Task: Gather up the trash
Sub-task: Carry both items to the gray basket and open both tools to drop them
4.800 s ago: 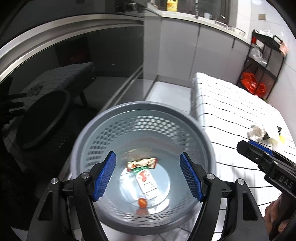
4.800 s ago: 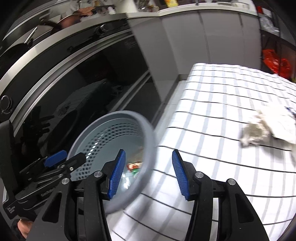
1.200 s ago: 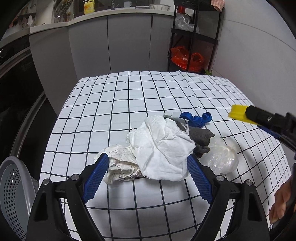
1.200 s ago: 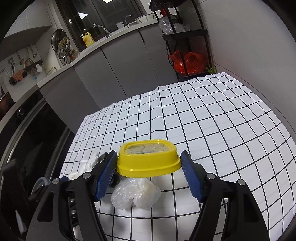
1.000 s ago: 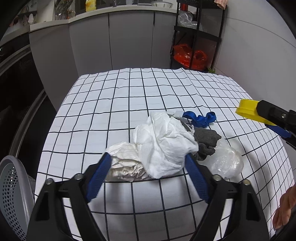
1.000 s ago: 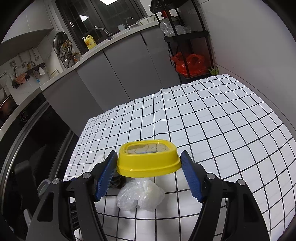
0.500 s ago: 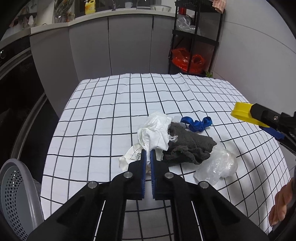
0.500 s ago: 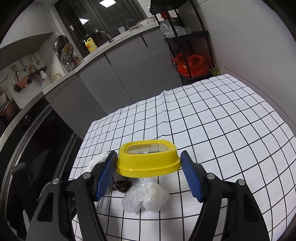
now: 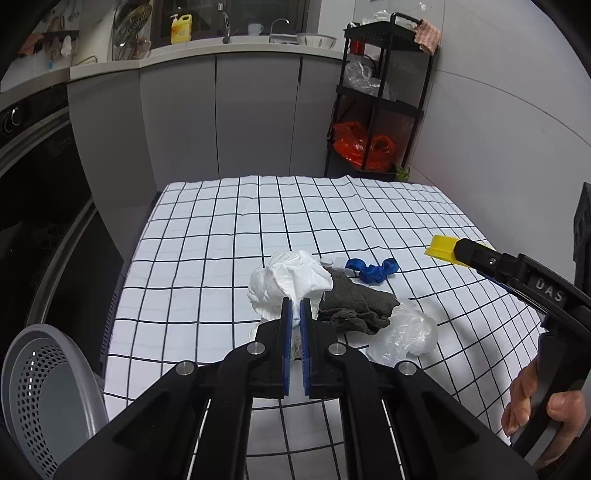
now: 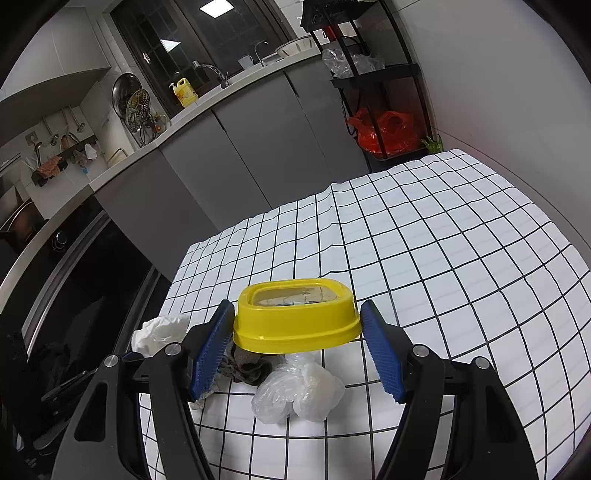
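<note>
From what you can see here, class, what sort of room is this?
Most likely a home kitchen: a sink tap on the grey counter, a yellow dish-soap bottle, and a black built-in oven.

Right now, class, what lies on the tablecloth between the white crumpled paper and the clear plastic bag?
The dark grey cloth lies between the white crumpled paper and the clear plastic bag, touching both; the left wrist view shows it best.

The near middle of the white checked tablecloth (image 9: 229, 229) is blocked by a crumpled white paper wad (image 9: 291, 280), dark grey rag (image 9: 354, 304) and clear plastic bag (image 9: 404, 334); open cloth is left beyond.
</note>
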`<state>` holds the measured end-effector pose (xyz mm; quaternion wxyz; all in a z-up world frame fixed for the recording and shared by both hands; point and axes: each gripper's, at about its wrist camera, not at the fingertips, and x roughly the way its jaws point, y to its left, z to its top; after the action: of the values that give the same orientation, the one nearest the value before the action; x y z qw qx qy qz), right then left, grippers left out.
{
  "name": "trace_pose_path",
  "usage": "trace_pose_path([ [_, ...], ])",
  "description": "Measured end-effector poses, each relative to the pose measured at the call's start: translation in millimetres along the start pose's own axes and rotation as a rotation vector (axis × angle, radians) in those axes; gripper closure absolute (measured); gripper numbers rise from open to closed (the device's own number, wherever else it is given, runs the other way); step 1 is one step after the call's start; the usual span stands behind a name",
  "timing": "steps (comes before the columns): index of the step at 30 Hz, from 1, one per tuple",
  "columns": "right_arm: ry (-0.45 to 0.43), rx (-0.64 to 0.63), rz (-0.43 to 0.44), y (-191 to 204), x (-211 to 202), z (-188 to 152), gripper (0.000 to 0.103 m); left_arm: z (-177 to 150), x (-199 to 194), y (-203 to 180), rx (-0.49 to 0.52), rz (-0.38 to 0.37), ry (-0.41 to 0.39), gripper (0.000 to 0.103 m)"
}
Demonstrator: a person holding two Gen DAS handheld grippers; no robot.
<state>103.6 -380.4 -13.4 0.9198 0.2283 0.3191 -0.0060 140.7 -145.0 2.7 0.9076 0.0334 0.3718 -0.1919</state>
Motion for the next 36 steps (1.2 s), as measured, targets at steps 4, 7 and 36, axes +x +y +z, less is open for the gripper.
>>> trace_pose_path([
  [4, -0.004, -0.003, 0.017, 8, -4, 0, 0.035, -1, -19, 9, -0.006, 0.011, -0.027, 0.098],
  [7, -0.007, -0.022, 0.032, 19, -7, 0, 0.035, -4, -33, 21, -0.013, 0.032, -0.049, 0.098],
  [36, 0.252, -0.406, 0.374, 274, 50, -111, 0.035, -97, -133, 217, -0.230, 0.420, -0.006, 0.098],
])
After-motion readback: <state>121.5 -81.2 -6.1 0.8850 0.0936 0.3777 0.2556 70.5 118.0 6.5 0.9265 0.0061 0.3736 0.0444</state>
